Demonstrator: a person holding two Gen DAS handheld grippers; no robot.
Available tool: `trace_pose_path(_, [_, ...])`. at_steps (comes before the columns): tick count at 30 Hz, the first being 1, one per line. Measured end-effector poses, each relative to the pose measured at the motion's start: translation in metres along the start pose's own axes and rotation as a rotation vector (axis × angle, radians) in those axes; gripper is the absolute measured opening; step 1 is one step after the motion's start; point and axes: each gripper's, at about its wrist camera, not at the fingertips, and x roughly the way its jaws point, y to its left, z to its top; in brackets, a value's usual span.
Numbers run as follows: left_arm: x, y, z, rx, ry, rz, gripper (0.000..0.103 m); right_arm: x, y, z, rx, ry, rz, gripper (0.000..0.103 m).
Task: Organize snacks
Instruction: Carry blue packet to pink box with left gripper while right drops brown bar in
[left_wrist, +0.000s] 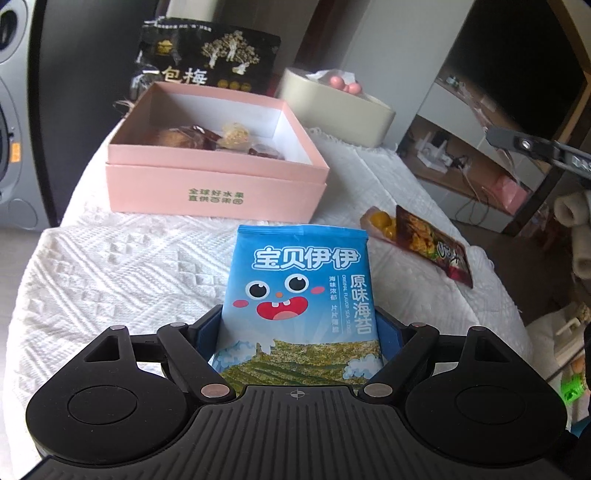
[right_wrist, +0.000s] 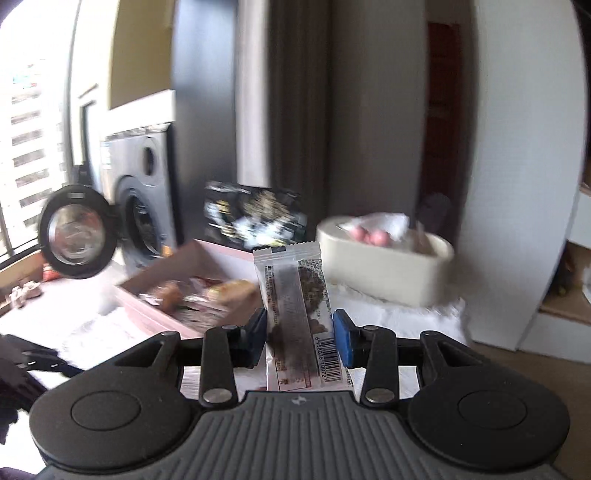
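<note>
We have the light, crinkly seaweed packet (left_wrist: 299, 295) clamped low in our left claw (left_wrist: 299, 332) above the worktop (left_wrist: 129, 266); our right claw (right_wrist: 300, 332) pinches a slippery snack bar (right_wrist: 295, 306) mid-length, near the pink box (left_wrist: 218, 184)

One pink box (left_wrist: 218, 184) sits open with several wrapped snacks (left_wrist: 207, 138) inside (too jumbled for an exact count). One black plum bag (left_wrist: 210, 59) stands behind it. One cream tub (left_wrist: 332, 110) is there, and one blue seaweed packet (left_wrist: 299, 295). One brown snack packet (left_wrist: 436, 247) lies by one yellow-filled packet (left_wrist: 380, 221). One clear bar packet (right_wrist: 295, 314), and one washing machine (right_wrist: 144, 199).
</note>
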Motion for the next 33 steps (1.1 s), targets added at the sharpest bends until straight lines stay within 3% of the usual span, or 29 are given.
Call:
trace_pose_path(5, [-0.006, 0.001, -0.001, 0.011, 0.005, 0.013, 0.087, 0.004, 0.027, -0.005, -0.023, 0.083, 0.141, 0.038])
trace_pose_path(9, [-0.014, -0.001, 0.009, 0.036, 0.001, 0.001, 0.087, 0.014, 0.043, -0.019, -0.041, 0.136, 0.176, 0.038])
trace_pose_path(14, [-0.026, -0.002, 0.055, 0.094, -0.139, 0.048, 0.088, 0.018, 0.052, -0.029, -0.053, 0.170, 0.178, 0.038])
trace_pose_path(16, [-0.021, 0.005, 0.081, 0.073, -0.202, 0.041, 0.089, 0.018, 0.056, -0.032, -0.059, 0.174, 0.173, 0.038])
trace_pose_path(19, [0.002, 0.023, 0.120, -0.003, -0.225, 0.038, 0.090, 0.020, 0.057, -0.035, -0.053, 0.179, 0.177, 0.038])
trace_pose_path(22, [0.048, 0.048, 0.149, -0.069, -0.146, 0.037, 0.090, 0.025, 0.057, -0.035, -0.055, 0.185, 0.172, 0.038])
trace_pose_path(25, [0.094, 0.067, 0.160, -0.091, -0.061, 0.161, 0.089, 0.032, 0.054, -0.034, -0.048, 0.193, 0.166, 0.038])
trace_pose_path(30, [0.118, 0.059, 0.169, 0.047, -0.120, 0.305, 0.089, 0.046, 0.053, -0.037, -0.053, 0.227, 0.147, 0.039])
trace_pose_path(33, [0.118, 0.064, 0.176, 0.015, -0.181, 0.265, 0.089, 0.060, 0.052, -0.033, -0.053, 0.245, 0.131, 0.039])
